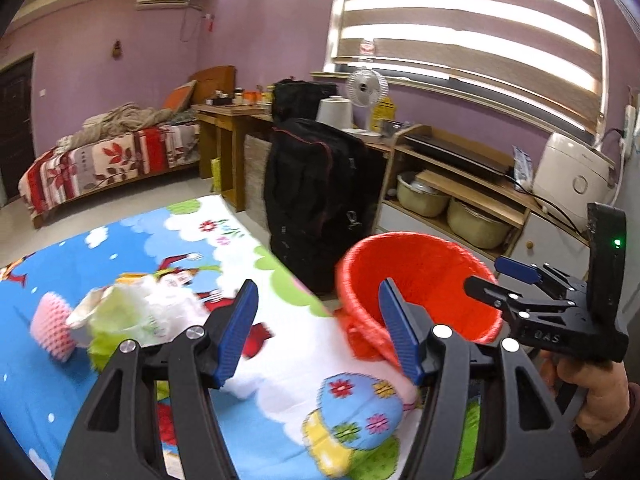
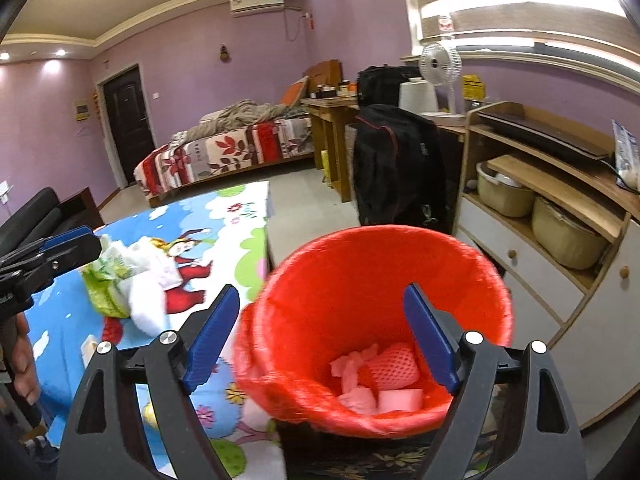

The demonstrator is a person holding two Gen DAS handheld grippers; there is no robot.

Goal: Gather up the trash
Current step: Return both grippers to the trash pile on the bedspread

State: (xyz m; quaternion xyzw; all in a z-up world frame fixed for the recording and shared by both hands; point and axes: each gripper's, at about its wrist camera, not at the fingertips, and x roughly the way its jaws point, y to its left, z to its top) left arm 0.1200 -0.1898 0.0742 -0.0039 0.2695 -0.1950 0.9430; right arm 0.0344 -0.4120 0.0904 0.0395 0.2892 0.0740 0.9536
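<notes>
Both tools (image 1: 316, 332) (image 2: 324, 336) gape (nothing held) near red bin (image 2: 372, 280).

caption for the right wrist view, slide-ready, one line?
Right gripper open and empty over the red bin, pink foam scraps inside; wrappers wait on the cartoon mat.

The right gripper (image 2: 320, 338), black-framed with blue finger pads, hangs with its jaws apart and nothing between them over the mouth of a round red plastic waste bin (image 2: 304, 292). At the bottom of the bin lie a pink foam mesh sleeve (image 2: 390, 366), pale pink foam scraps (image 2: 354, 384) and a white block (image 2: 400, 399). Left of the bin, a table covered with a bright cartoon-printed cloth (image 2: 224, 220) bears a heap of crumpled green and white wrappers (image 2: 128, 280). At the left edge the left gripper (image 2: 86, 245) reaches toward that heap, held by a hand (image 2: 24, 364). Beyond stand a black bag (image 2: 396, 168) and a wooden shelf unit (image 2: 556, 216).
</notes>
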